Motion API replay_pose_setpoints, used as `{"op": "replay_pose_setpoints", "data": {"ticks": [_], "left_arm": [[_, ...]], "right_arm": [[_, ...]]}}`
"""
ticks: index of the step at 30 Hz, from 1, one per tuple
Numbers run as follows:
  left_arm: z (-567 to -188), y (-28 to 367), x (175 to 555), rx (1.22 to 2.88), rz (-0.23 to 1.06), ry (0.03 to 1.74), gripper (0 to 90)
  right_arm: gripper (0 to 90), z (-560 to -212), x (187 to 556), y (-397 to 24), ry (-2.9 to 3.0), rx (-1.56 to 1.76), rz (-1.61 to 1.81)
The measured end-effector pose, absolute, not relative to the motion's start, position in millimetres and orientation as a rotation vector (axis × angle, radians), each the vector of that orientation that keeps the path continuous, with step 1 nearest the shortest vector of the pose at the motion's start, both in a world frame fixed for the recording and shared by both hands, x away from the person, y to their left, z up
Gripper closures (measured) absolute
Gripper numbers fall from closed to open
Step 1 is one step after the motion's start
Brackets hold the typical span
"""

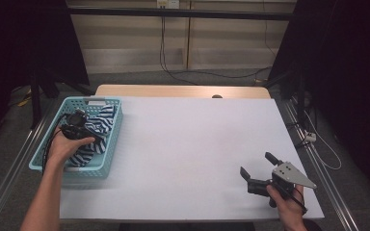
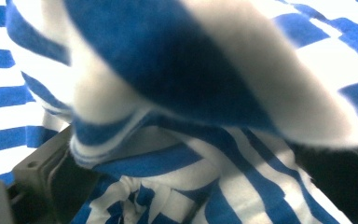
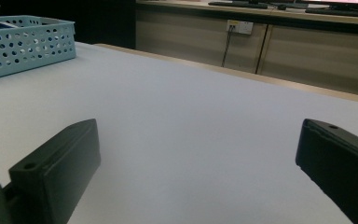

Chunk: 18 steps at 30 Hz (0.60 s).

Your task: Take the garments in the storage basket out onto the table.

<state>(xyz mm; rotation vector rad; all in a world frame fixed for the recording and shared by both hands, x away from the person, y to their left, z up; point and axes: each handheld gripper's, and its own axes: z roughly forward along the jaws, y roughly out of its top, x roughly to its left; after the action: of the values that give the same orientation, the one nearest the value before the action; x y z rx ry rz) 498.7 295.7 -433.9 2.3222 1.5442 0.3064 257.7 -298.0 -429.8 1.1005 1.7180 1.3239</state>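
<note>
High view first: we see one light blue basket (image 1: 110,159) sitting at the left edge of the tabletop (image 1: 192,144), near the front left corner, with its far end short of the back edge. Inside it lies one blue-and-white striped cloth (image 1: 98,129), bunched up and covering most of the basket's floor. Our left gripper (image 1: 75,126) is down in the basket on top of the cloth, our left hand (image 1: 67,147) resting over the basket's left wall.

From the left gripper view we find the striped cloth (image 2: 214,154) pressed right up against the camera, folds of it lying between the two black jaws at the lower corners. The jaws stand wide apart with cloth between them; we cannot tell whether they are pinching it or merely sunk into it.

Our right gripper (image 1: 260,169) sits near the front right corner of the tabletop, close to the front edge and just inside the right edge, held in our right hand (image 1: 289,202). Its jaws are spread wide, nothing between them, as the right gripper view confirms, where the basket (image 3: 25,44) stands well apart at the far left.

Between basket and right gripper, the white tabletop runs bare across its whole middle and back, giving plenty of room to move. We count one basket, one cloth, two grippers.
</note>
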Motion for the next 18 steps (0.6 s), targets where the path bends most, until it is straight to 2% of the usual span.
{"op": "replay_pose_setpoints", "data": {"ticks": [1, 2, 5, 6, 8, 11, 13, 18], "left_arm": [[-434, 295, 499, 2.309, 0.269, 1.556, 5.1], [-431, 297, 498, 2.331, 0.307, 1.549, 7.5], [-427, 299, 496, 2.347, 0.305, 1.561, 21.9], [-428, 300, 495, 2.295, 0.266, 1.568, 25.4], [-424, 306, 496, 2.296, 0.267, 1.575, 35.2], [-425, 306, 495, 2.266, 0.315, 1.590, 43.3], [-423, 305, 494, 2.263, 0.266, 1.597, 51.0], [-420, 305, 495, 2.263, 0.306, 1.630, 67.6]], "right_arm": [[0.0, -430, 257, -298, 1.716, 1.104, 1.324], [0.0, -430, 257, -298, 1.716, 1.105, 1.321], [0.0, -430, 257, -298, 1.716, 1.103, 1.320], [0.0, -430, 258, -298, 1.717, 1.101, 1.323], [0.0, -430, 258, -298, 1.718, 1.101, 1.319], [0.0, -430, 259, -298, 1.716, 1.100, 1.320], [0.0, -430, 259, -298, 1.717, 1.097, 1.318], [0.0, -430, 259, -298, 1.718, 1.098, 1.320]]}}
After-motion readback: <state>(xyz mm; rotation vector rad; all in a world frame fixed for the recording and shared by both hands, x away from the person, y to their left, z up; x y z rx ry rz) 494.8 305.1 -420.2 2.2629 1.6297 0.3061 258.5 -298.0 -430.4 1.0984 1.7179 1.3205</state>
